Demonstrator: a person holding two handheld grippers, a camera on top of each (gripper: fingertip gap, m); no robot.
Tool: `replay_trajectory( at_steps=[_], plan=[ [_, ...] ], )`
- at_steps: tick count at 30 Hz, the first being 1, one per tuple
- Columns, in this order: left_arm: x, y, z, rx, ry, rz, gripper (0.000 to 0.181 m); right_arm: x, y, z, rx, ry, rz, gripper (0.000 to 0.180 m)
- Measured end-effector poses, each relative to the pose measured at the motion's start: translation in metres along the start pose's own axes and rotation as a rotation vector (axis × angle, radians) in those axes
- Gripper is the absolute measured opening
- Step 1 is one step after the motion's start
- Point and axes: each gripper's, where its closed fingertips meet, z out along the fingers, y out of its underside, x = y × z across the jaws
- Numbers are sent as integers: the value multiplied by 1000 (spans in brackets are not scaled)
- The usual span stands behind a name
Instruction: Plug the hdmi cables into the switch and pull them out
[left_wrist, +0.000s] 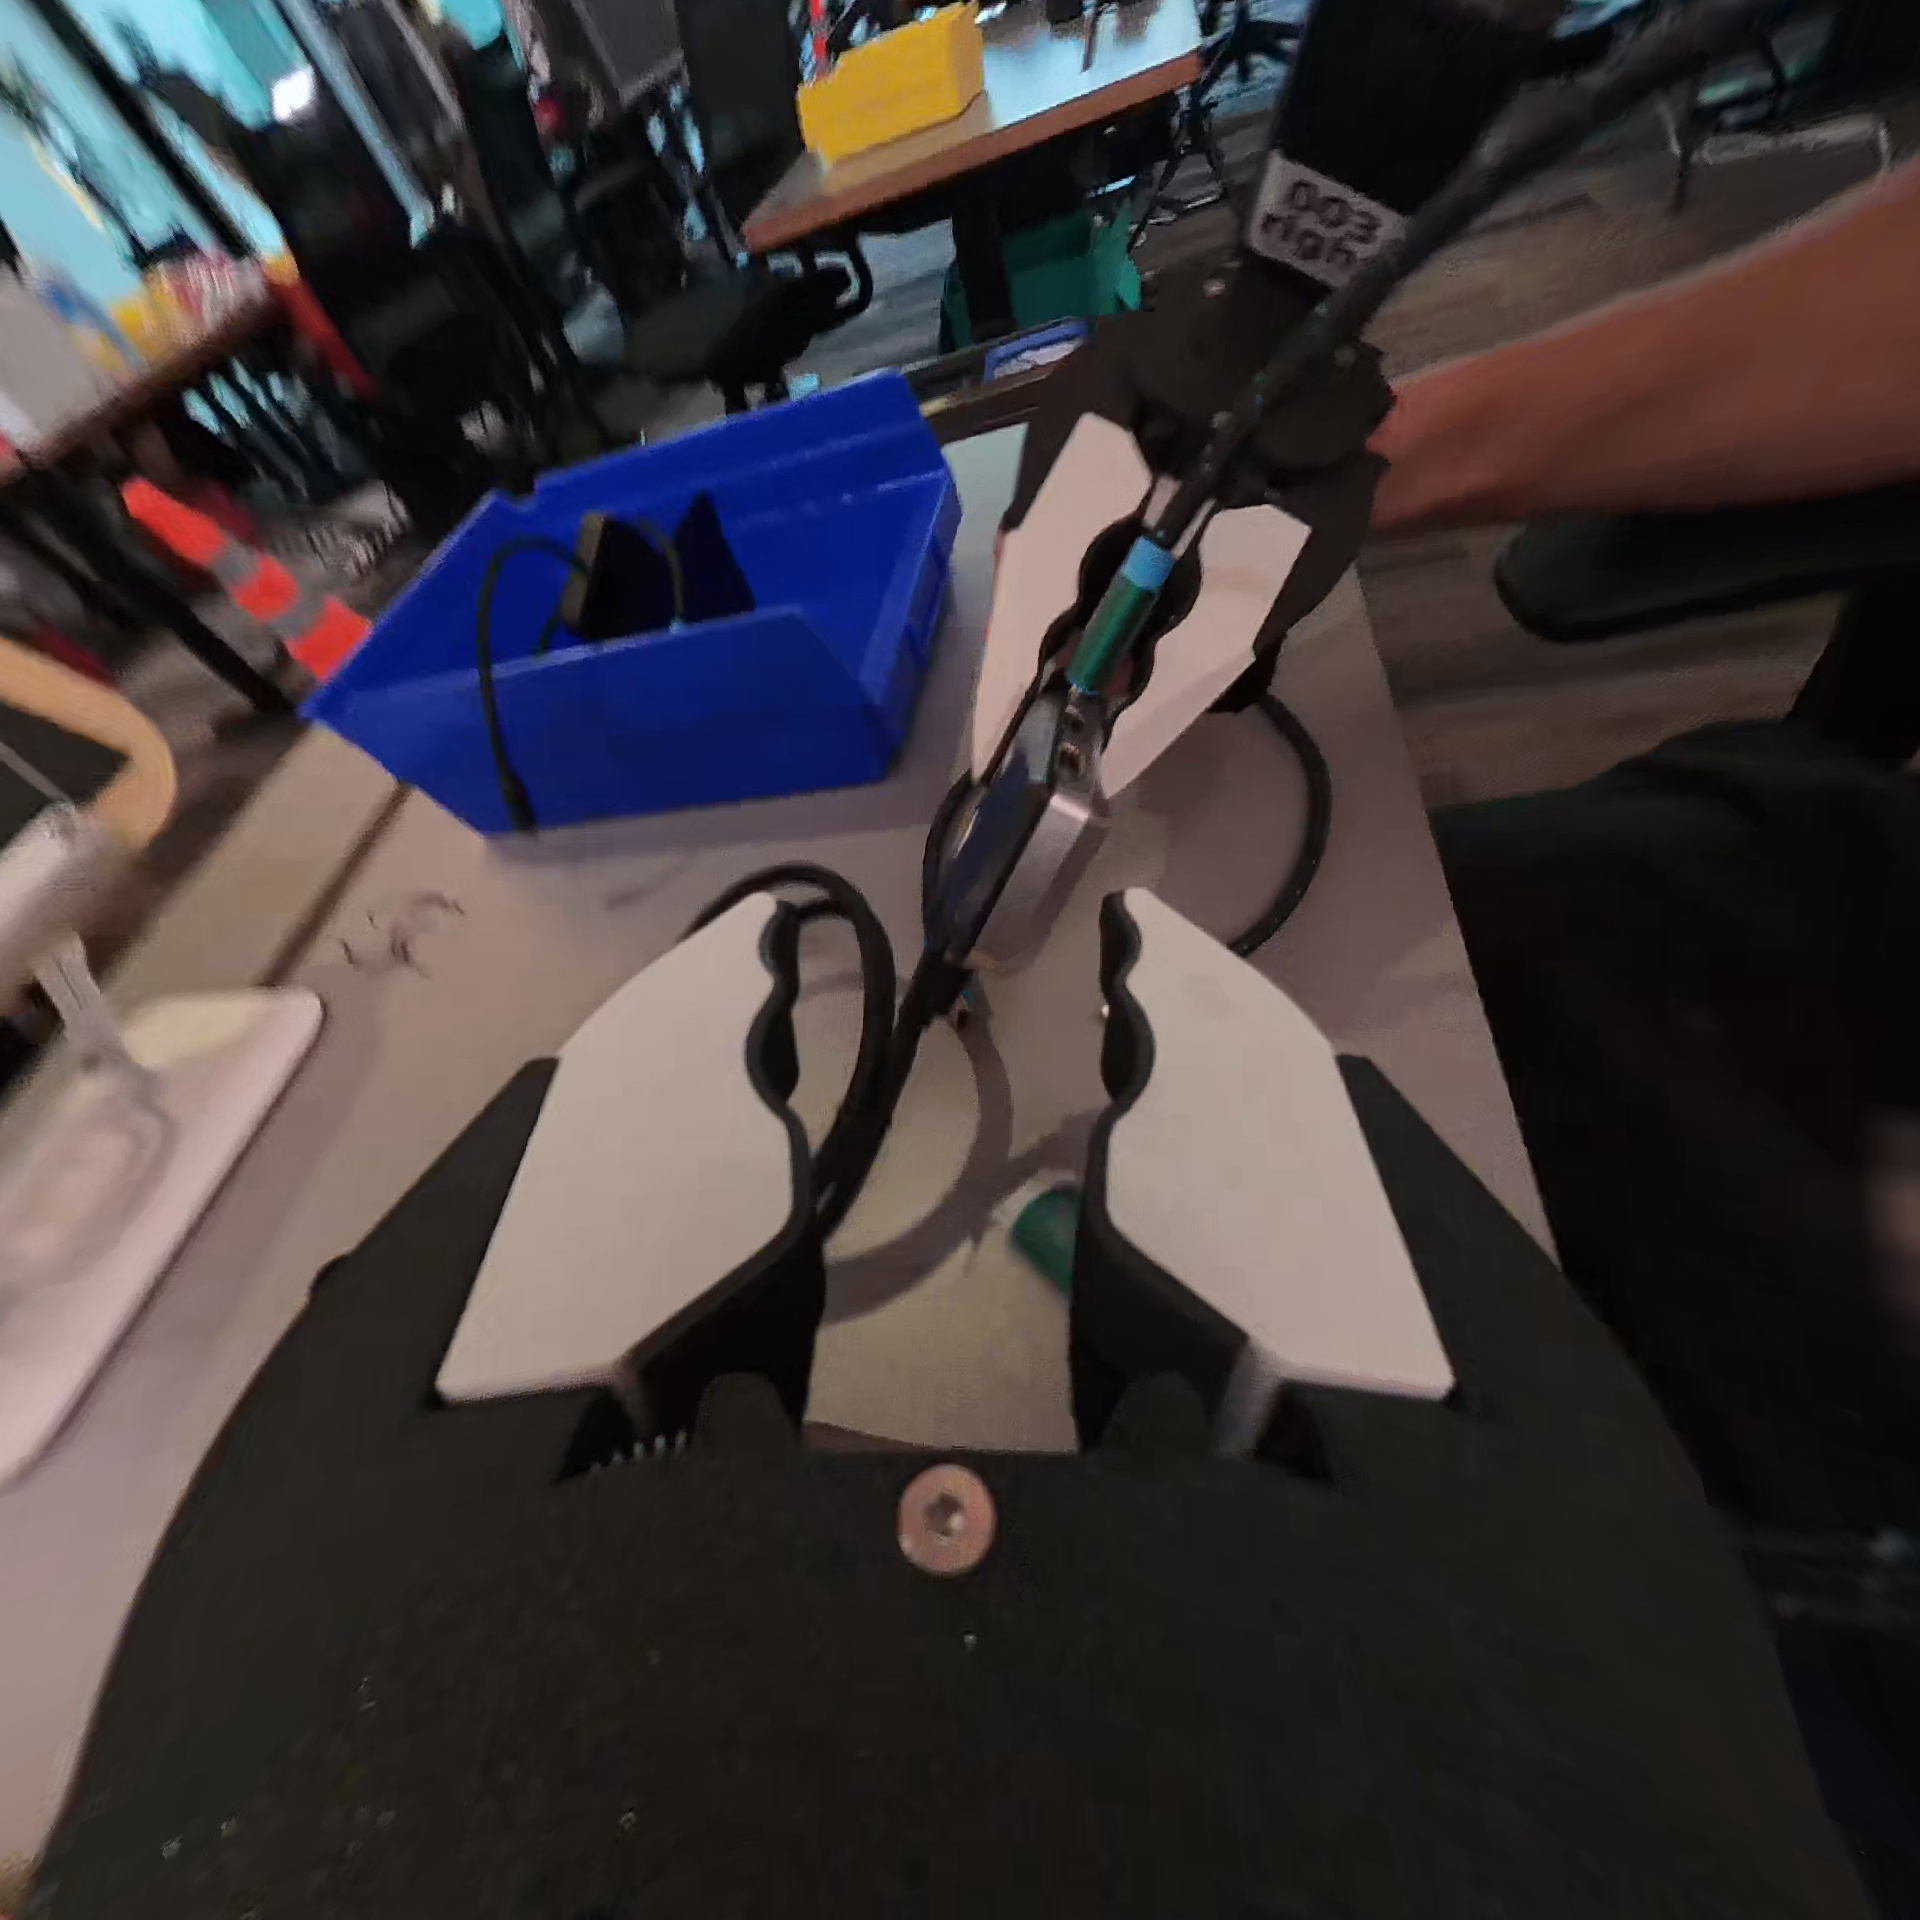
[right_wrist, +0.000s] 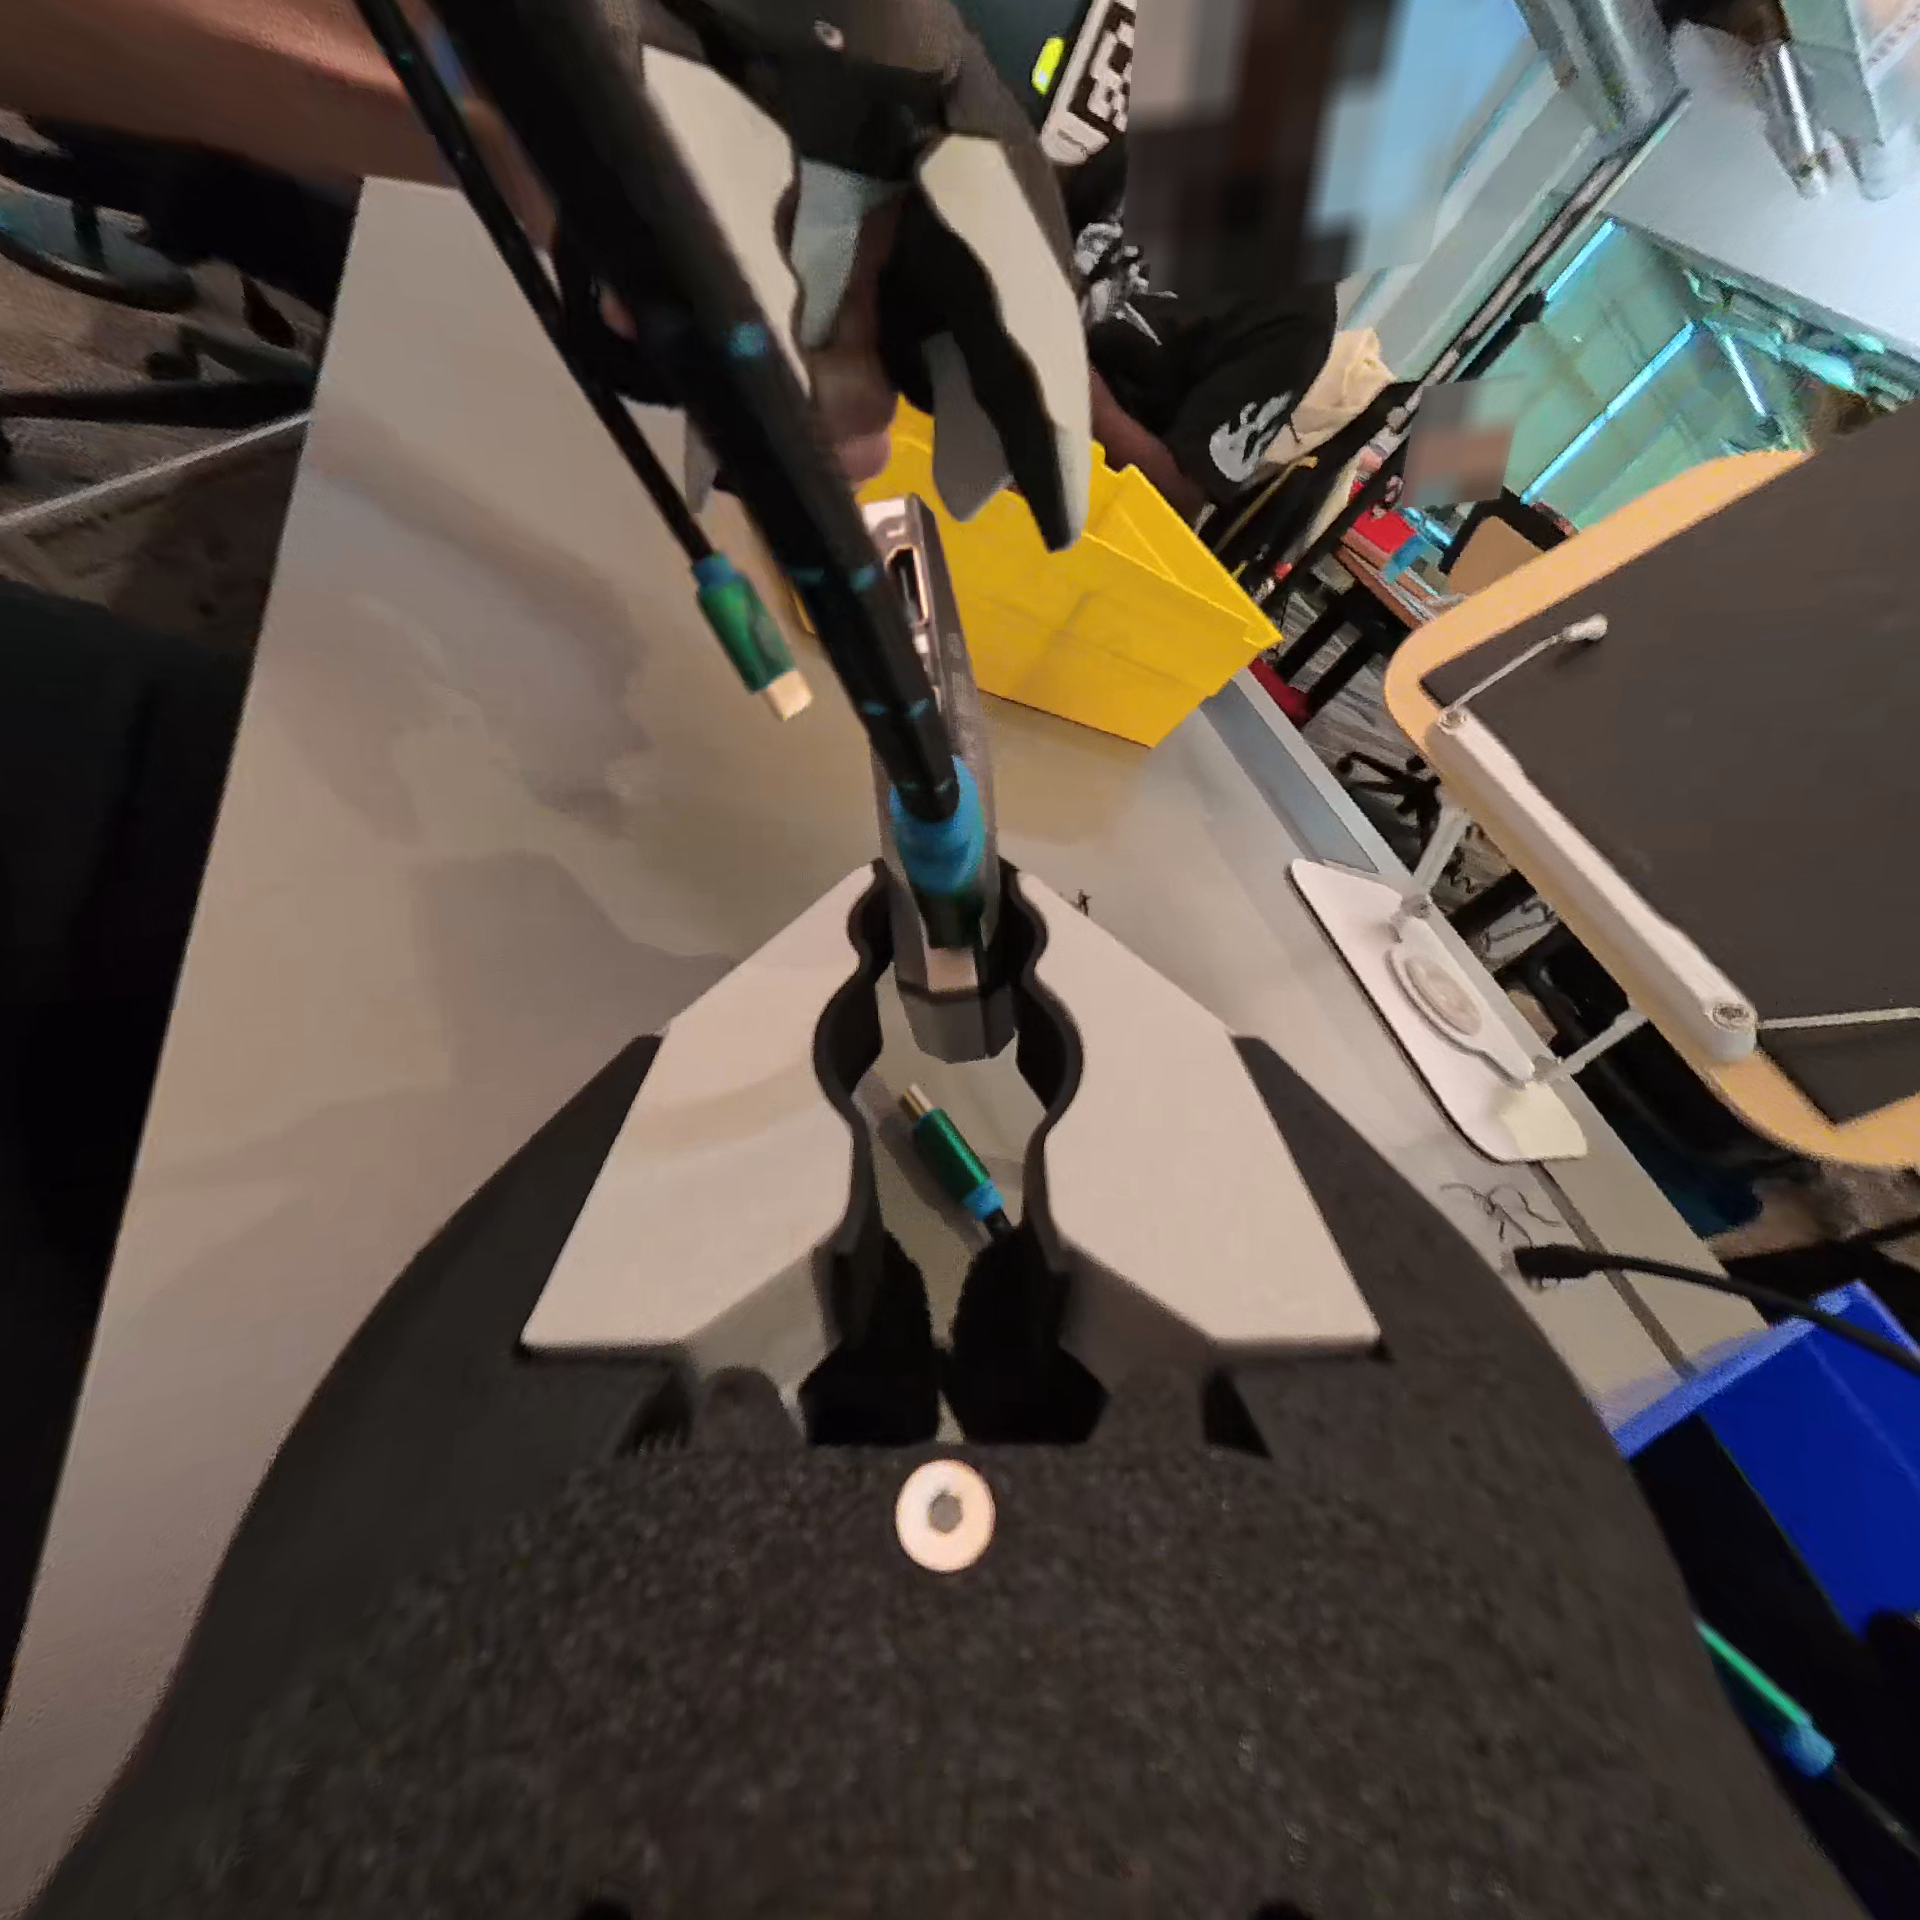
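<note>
On my left a white stand (left_wrist: 156, 1122) sits at the counter (left_wrist: 520, 935) edge, and beyond it a blue bin (left_wrist: 665, 707) with a black cable (left_wrist: 499, 665) hanging over its wall. My left gripper (left_wrist: 940, 997) has its jaws spread wide with nothing between them; a loop of black cable (left_wrist: 873, 997) runs up through the gap without being pinched.

Just ahead, the switch (left_wrist: 1039, 831), a slim grey block, hangs tilted above the counter. My right gripper (right_wrist: 945, 935) has its jaws closed on the lower end of it. A cable with a blue collar (right_wrist: 935, 831) meets the switch right at the fingertips; I cannot tell whether its plug is fully seated.

In the right wrist view a loose green plug (right_wrist: 753, 649) dangles in the air left of the switch, touching nothing. A second green plug (right_wrist: 951, 1148) lies flat on the counter under the right jaws. A yellow bin (right_wrist: 1122, 613) stands behind the switch, and a person's forearm (left_wrist: 1662, 353) reaches in from the right.
</note>
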Motion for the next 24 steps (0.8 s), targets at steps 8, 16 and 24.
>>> replay_trajectory(
  at_steps=[8,16,24],
  plan=[
    [30,-3,26,11,0,254,39,-22,-13,7,67,-107,12,20],
    [37,-2,32,65,41,224,21,-27,-11,4,96,-166,95,20],
    [24,-2,32,42,-52,260,21,-14,-10,7,125,-135,246,26]
  ],
)
